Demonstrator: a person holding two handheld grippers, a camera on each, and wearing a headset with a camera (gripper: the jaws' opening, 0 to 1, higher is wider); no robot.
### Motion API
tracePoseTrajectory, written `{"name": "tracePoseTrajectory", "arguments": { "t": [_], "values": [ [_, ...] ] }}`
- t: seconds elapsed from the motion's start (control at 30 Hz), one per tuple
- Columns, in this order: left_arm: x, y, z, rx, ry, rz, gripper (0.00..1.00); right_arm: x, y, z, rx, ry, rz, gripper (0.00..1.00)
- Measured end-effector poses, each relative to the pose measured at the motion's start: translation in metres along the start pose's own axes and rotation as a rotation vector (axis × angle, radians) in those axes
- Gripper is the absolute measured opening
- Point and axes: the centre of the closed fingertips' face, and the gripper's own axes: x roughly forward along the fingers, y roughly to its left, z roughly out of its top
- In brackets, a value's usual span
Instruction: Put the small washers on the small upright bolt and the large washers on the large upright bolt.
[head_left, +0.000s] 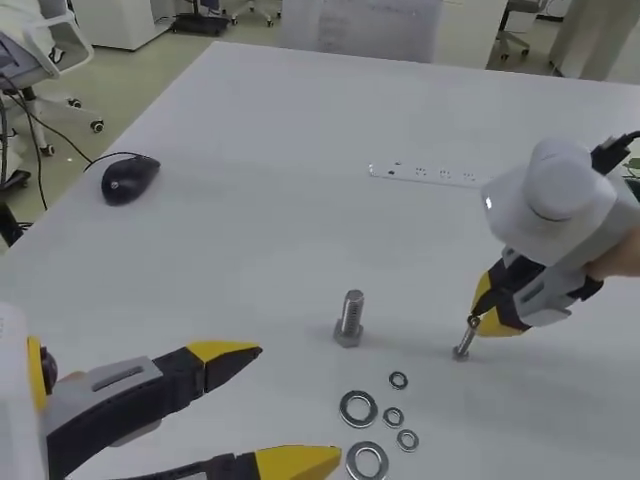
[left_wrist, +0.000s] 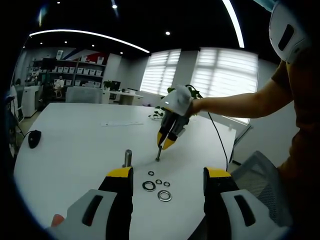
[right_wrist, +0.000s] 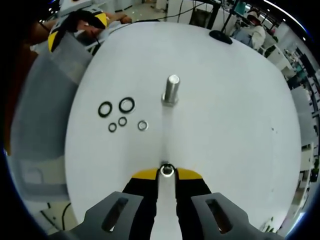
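Over the small upright steel bolt (head_left: 463, 345) on the white surface (head_left: 300, 200), the right tool (head_left: 476, 320), pinching what looks like a small silver washer (right_wrist: 167, 171), should centre its hole before releasing; the left tool (head_left: 298, 404) is open.

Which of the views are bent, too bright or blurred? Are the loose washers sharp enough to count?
Head view: soft even light, faint shadows, five loose washers countable. Left gripper view: fisheye curves the table; windows blown out. Right gripper view: table edge bows round, a pale streak runs below the large bolt, the small washer between its jaws looks soft.
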Motion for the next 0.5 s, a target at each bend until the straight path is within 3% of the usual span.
{"name": "tracePoseTrajectory", "arguments": {
  "t": [0.5],
  "values": [
    [-0.001,0.002,-0.003,-0.008,0.005,0.008,0.56,0.033,-0.001,-0.013,-0.012,0.001,0.009,0.13]
  ]
}}
